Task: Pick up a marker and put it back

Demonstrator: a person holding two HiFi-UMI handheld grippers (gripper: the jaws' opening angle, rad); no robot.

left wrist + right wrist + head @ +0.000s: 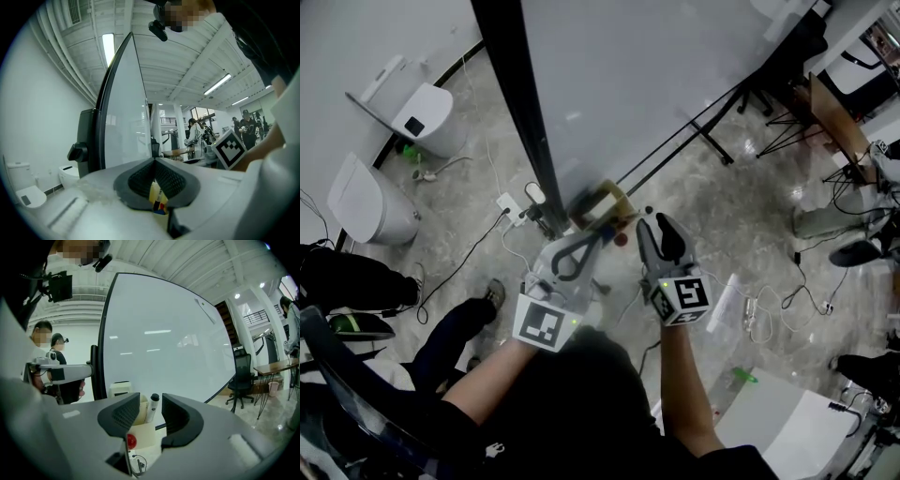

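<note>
A cream marker holder [605, 199] hangs at the lower edge of the whiteboard [656, 84]. My left gripper [592, 234] reaches it from the left, and its jaws are shut on the holder [156, 193], which shows as a cream wedge between the pads. My right gripper [651, 223] is beside it on the right. In the right gripper view a white marker with a black cap [152, 408] stands upright in the holder [143, 432], between the open jaws of the right gripper [151, 401]. The pads stand clear of the marker. A red knob [131, 441] sits on the holder's front.
The whiteboard's black frame [520, 103] and stand legs [703, 131] run across the floor. Two white toilets [422, 117] stand at the left, with a power strip [511, 204] and cables nearby. An office chair [241, 376] and a desk stand at the right. People stand behind.
</note>
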